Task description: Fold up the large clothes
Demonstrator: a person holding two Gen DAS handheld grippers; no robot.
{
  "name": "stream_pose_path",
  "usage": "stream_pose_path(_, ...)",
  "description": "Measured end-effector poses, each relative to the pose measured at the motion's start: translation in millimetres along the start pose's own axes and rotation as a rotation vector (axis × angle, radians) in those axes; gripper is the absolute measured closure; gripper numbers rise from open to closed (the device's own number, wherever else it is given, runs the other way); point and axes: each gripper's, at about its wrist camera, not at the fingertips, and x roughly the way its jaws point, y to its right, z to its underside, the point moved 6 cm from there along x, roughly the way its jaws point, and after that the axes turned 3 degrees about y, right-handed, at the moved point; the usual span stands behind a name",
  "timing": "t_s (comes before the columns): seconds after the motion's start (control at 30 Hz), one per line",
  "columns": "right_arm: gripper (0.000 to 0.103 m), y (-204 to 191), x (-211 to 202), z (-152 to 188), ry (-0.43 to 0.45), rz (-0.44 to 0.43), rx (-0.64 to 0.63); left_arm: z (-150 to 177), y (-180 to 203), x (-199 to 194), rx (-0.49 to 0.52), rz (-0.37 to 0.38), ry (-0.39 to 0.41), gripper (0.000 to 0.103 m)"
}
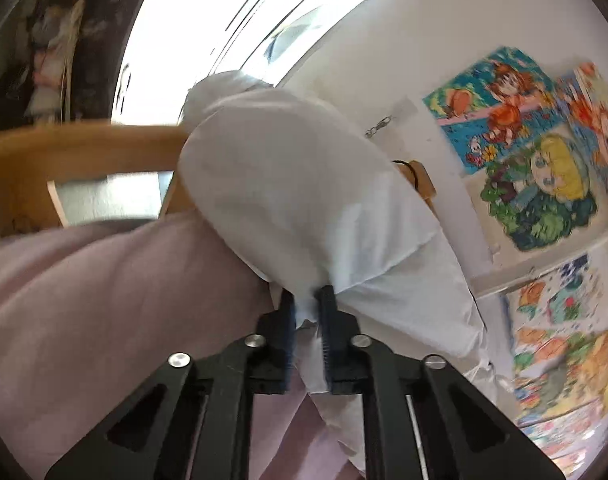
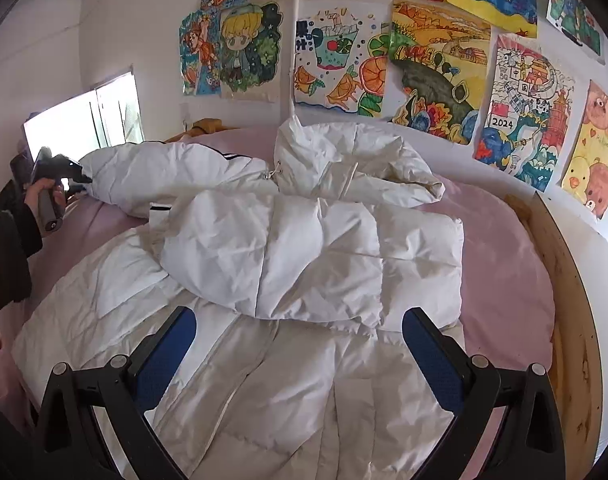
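Frankly, the weak point is my left gripper (image 1: 307, 300): its jaws are pressed together on the cuff end of the jacket's (image 2: 287, 248) left sleeve (image 1: 304, 184), and from its own camera only a thin pinch of white cloth sits between the pads; the shell looks slick and puffy, so I judge that a firm pull across the body could draw that pinch out and drop the sleeve short of where I want it; if it slips I would have to regrip, and the padding would likely spring back and undo the fold. My right gripper (image 2: 299, 344) hangs spread wide over the lower front of the jacket and holds nothing, so nothing pins the body; I reckon a tug on the sleeve might drag the whole jacket over the smooth pink sheet (image 2: 504, 248) toward the left side of the bed, or skew the part already folded. The jacket itself lies spread on the bed, white and quilted, creased all over; its right sleeve is already laid across the chest, the hood (image 2: 344, 160) is bunched up at the far end near the wall of bright drawings (image 2: 436, 64), and the left sleeve stretches out to the side, where my left hand (image 2: 39, 196) holds the gripper at its tip; the wooden bed frame (image 2: 572, 300) runs along the right edge.
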Motion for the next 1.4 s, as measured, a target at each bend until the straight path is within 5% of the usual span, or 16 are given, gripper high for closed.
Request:
stream_pose_path(0.4,0.000,2,4,7,-0.008,-0.011,0.009,8,70,-47,0.319,-0.027,0.224,0.102)
stream_pose_path(0.63,0.000,11,-3,-2,0.038,-0.004,0.049,41,156,-108,0.642,0.080,0.374,0.102)
stream_pose_path(0.8,0.000,29,-12,-11,0.076,0.014,0.111,100,223,-149,0.908,0.200,0.418,0.101)
stream_pose_path(1.03,0.000,76,-26,-16,0.128,0.096,0.231,230,290,-177,1.320,0.412,0.270,0.101)
stream_pose_path(1.17,0.000,103,-27,-9,0.124,0.128,0.301,296,297,-172,1.558,0.452,0.200,0.101)
stream_pose_path(1.27,0.000,120,-24,-1,0.106,0.154,0.345,340,289,-161,1.698,0.485,0.077,0.099)
stream_pose_path(1.33,0.000,129,-21,6,0.091,0.164,0.378,369,279,-152,1.768,0.532,-0.030,0.093)
stream_pose_path(1.4,0.000,139,-17,13,0.073,0.167,0.416,391,266,-148,1.807,0.584,-0.152,0.070)
